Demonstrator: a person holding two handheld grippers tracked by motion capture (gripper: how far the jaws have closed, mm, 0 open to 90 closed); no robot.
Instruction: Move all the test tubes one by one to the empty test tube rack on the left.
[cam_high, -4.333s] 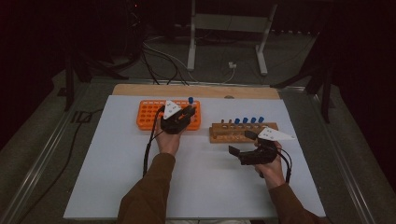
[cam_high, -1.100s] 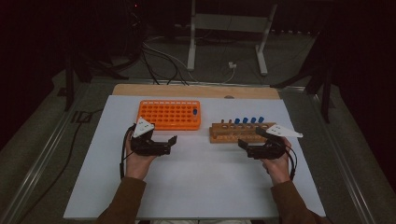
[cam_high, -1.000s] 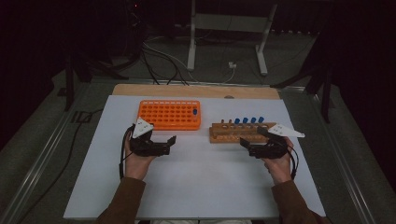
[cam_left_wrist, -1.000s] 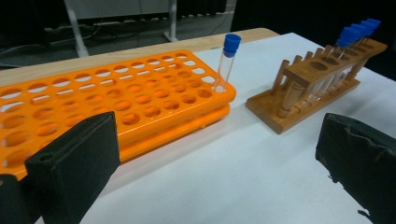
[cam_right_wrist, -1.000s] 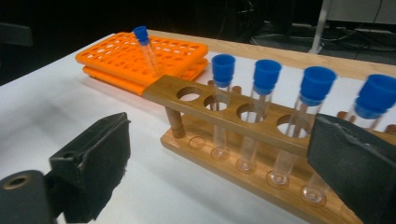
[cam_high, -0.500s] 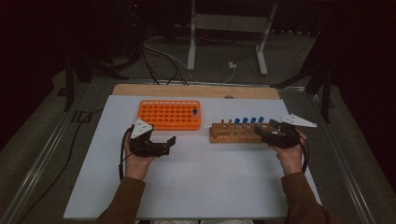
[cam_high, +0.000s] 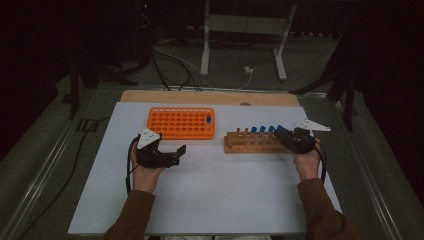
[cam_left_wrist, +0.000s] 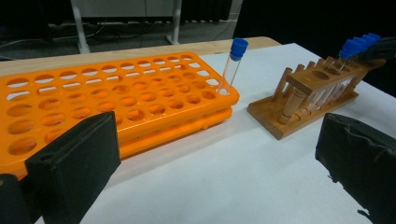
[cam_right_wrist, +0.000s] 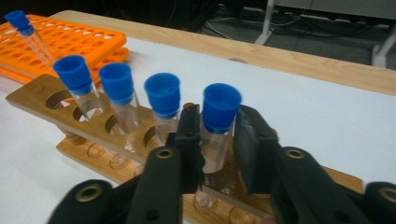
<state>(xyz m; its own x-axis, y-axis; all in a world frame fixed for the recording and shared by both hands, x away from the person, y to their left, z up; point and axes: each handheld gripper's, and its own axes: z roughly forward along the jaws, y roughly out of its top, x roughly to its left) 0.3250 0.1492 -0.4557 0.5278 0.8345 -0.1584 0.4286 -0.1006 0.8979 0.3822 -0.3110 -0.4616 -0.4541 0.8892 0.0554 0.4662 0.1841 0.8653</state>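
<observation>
Though unlabelled, blue-capped tube (cam_right_wrist: 218, 122) claw-gripped (cam_right_wrist: 218, 140).

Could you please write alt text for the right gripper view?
The right tool grips a blue-capped test tube standing in a wooden rack. Three more capped tubes stand beside it, and an orange rack lies behind.

gripped tube (cam_right_wrist: 216, 140) foot hidden behind wooden rack (cam_right_wrist: 42, 100), fingers
</observation>
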